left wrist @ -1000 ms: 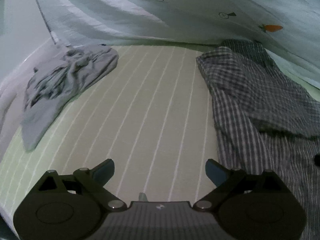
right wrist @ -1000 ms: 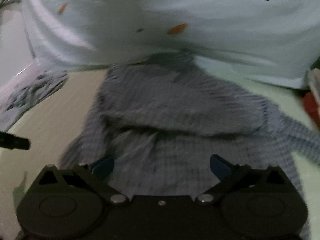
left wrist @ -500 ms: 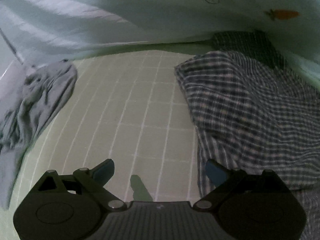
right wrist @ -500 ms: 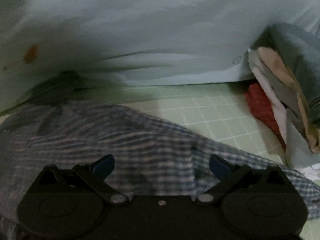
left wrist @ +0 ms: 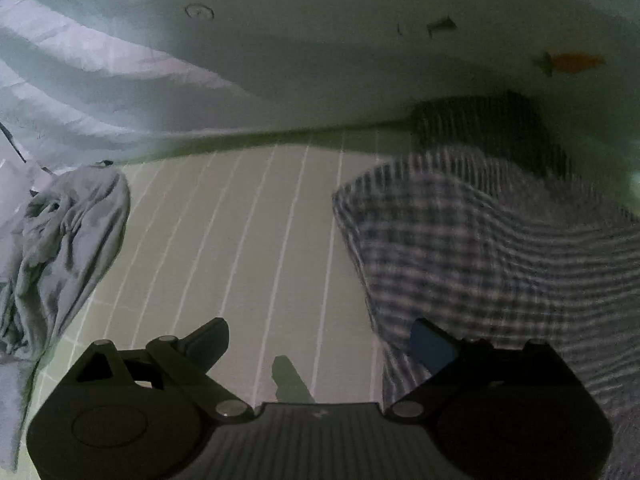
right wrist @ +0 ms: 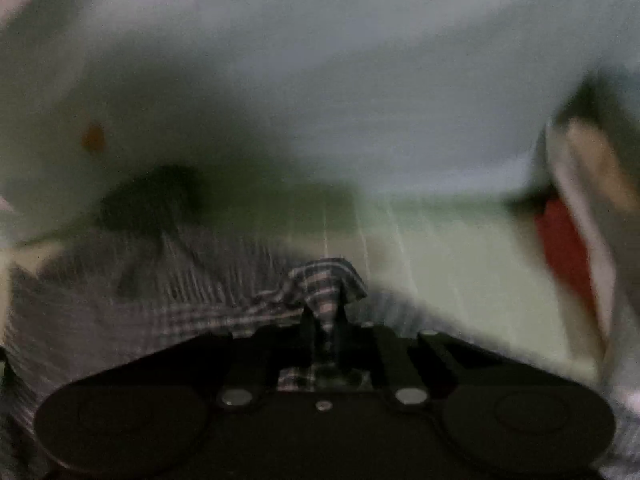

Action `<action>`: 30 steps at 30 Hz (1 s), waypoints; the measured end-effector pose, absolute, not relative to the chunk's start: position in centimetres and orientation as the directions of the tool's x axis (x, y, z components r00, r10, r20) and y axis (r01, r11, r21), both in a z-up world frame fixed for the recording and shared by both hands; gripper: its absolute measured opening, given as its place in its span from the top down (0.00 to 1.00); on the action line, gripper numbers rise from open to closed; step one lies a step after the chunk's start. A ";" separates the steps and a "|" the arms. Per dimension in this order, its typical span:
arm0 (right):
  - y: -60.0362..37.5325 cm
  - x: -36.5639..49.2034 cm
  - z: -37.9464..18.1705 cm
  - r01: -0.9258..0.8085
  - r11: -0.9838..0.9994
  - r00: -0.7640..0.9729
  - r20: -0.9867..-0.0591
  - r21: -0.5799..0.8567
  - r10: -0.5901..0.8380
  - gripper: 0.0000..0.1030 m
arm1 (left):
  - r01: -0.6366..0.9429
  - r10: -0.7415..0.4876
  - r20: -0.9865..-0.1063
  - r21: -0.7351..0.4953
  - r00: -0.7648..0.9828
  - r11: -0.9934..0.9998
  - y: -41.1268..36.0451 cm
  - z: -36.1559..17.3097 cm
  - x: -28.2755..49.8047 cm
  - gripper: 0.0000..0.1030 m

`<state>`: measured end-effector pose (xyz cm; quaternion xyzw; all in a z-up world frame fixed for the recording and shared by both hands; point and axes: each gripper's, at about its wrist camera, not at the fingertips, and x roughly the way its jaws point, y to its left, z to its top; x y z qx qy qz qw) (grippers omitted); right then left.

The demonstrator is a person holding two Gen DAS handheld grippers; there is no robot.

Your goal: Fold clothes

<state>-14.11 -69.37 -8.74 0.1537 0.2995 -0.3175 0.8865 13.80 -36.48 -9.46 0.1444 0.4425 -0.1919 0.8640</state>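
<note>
Right gripper (right wrist: 323, 322) clamps a small tuft of the plaid shirt (left wrist: 480, 240); left gripper (left wrist: 318, 342), jaws apart at the shirt's 9 o'clock edge, holds nothing, so the tuft may slip.

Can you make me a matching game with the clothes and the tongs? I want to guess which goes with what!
Things:
1. left tongs
2. right tongs
3. grey garment
4. checked shirt

Clues:
A. crumpled at the left edge of the bed
B. open, holding nothing
C. shut on a pinch of cloth
D. blue and white squares, lying on the right in the left camera's view

Pairs: 1-B, 2-C, 3-A, 4-D
</note>
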 end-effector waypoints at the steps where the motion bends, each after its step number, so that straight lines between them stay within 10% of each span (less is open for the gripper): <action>1: -69.9 -14.4 -8.5 0.681 0.728 0.604 -0.624 0.081 -0.496 0.92 | 0.458 -0.214 -0.815 0.069 0.538 0.886 -36.6 -9.3 14.1 0.06; 16: -74.1 -17.5 -8.5 0.841 0.525 0.483 -0.621 0.133 -0.617 0.92 | 0.453 -0.402 -0.808 -0.191 0.430 0.871 -41.4 -10.7 20.1 0.09; 20: -75.0 -17.8 -7.9 0.864 0.484 0.454 -0.622 0.135 -0.638 0.92 | 0.422 -0.439 -0.808 -0.266 0.392 0.866 -42.0 -11.4 21.8 0.37; 23: -75.9 -17.9 -7.4 0.870 0.467 0.456 -0.618 0.158 -0.641 0.92 | 0.424 -0.467 -0.801 -0.300 0.375 0.855 -42.5 -11.7 22.7 0.98; 30: -75.5 -17.7 -6.2 0.855 0.480 0.497 -0.569 0.193 -0.656 0.93 | 0.481 -0.480 -0.735 -0.237 0.480 0.844 -43.6 -9.4 24.0 0.98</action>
